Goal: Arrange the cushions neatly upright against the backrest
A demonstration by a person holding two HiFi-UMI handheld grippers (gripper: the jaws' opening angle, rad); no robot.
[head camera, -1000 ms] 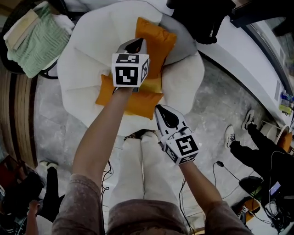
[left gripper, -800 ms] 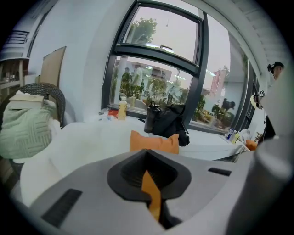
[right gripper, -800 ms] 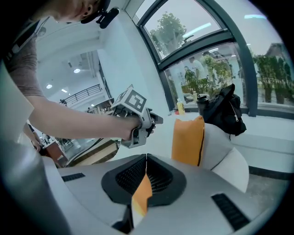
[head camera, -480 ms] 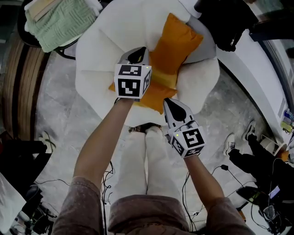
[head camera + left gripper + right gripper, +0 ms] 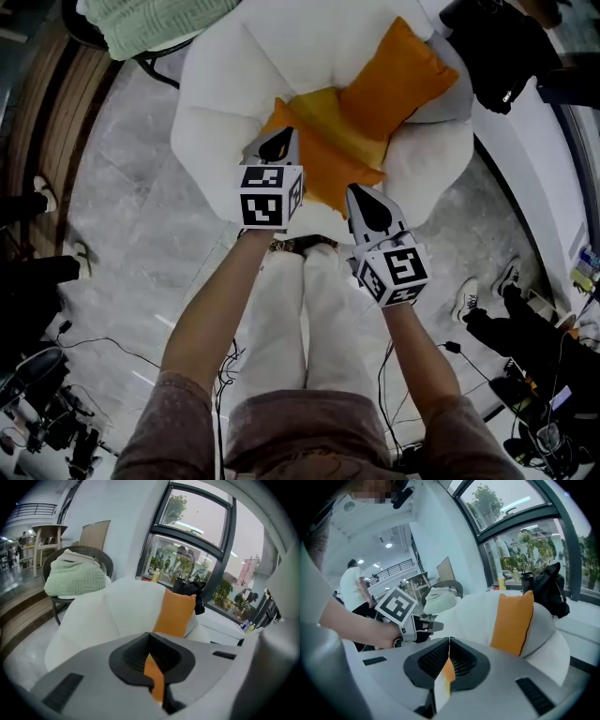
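Orange upright cushion (image 5: 398, 70) leans on the right side of the white armchair (image 5: 225, 84) backrest. A flat cushion (image 5: 328, 164) lies on the seat, reaching its front edge. Both grippers' cubes carry black-and-white square markers. The left gripper (image 5: 278, 138), jaws together, is over the flat cushion's left edge. The right gripper (image 5: 359, 192), also closed, is at the seat's front edge. Bare seat lies left.

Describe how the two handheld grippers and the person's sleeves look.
The left gripper and right gripper match: grey teardrop-shaped shells with black ribbed pads, each carrying a white cube printed with black square markers. The person wears short, mottled brownish sleeves.
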